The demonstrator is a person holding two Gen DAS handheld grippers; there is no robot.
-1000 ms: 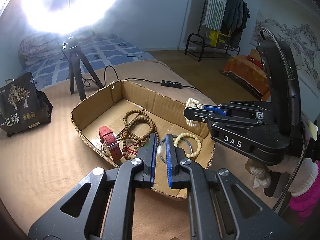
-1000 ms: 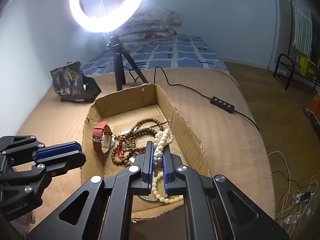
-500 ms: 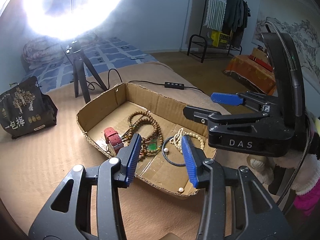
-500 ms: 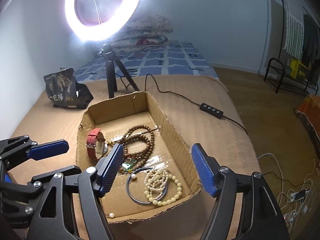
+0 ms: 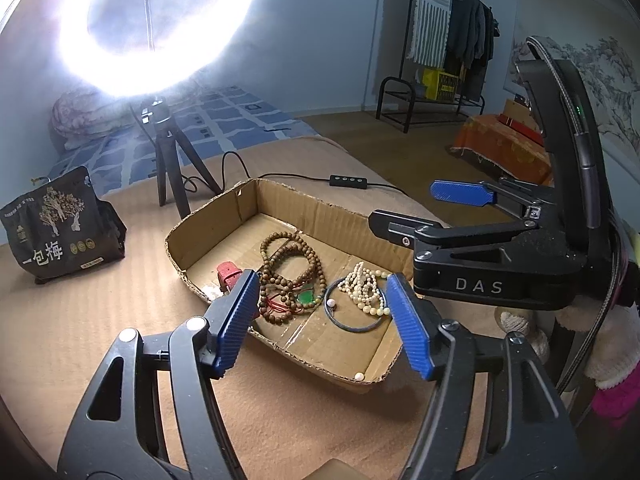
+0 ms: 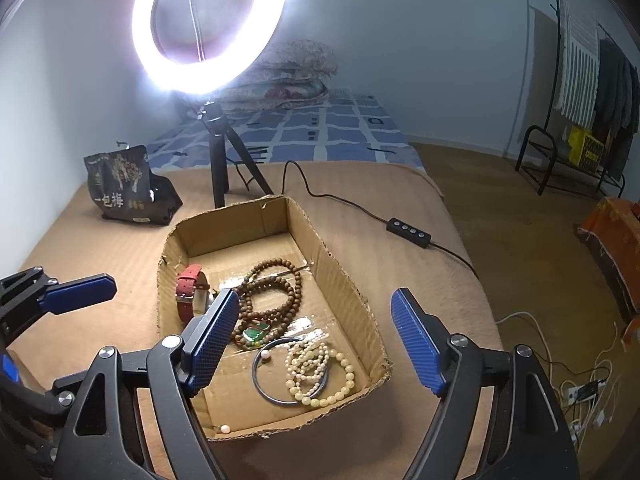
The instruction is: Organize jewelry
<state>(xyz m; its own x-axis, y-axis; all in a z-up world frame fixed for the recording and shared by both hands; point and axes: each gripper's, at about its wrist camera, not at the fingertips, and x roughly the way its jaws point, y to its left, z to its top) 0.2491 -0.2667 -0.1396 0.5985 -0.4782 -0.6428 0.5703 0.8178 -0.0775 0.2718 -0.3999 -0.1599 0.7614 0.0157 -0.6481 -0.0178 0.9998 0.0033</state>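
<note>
- Cardboard box (image 6: 344, 280) holds the jewelry: pearl bracelets (image 6: 316, 368) beside wooden beads (image 6: 276, 296).
- Left gripper (image 5: 324, 324) and right gripper (image 6: 316, 340) have just been opening; fingers spread, nothing between.
- Only the right view shows floor cables (image 6: 580, 392).

Your main light source is the ring light (image 6: 210, 26), and it blows out to pure white in both views. In the left wrist view its glare (image 5: 156, 24) smears into a hazy bloom across the wall. The cardboard box (image 6: 344, 280) interior is evenly lit, with soft shadows under its near walls. Your fisheye lenses bend straight lines and darken the corners. Foreground focus is acceptable; the far room reads dim.
</note>
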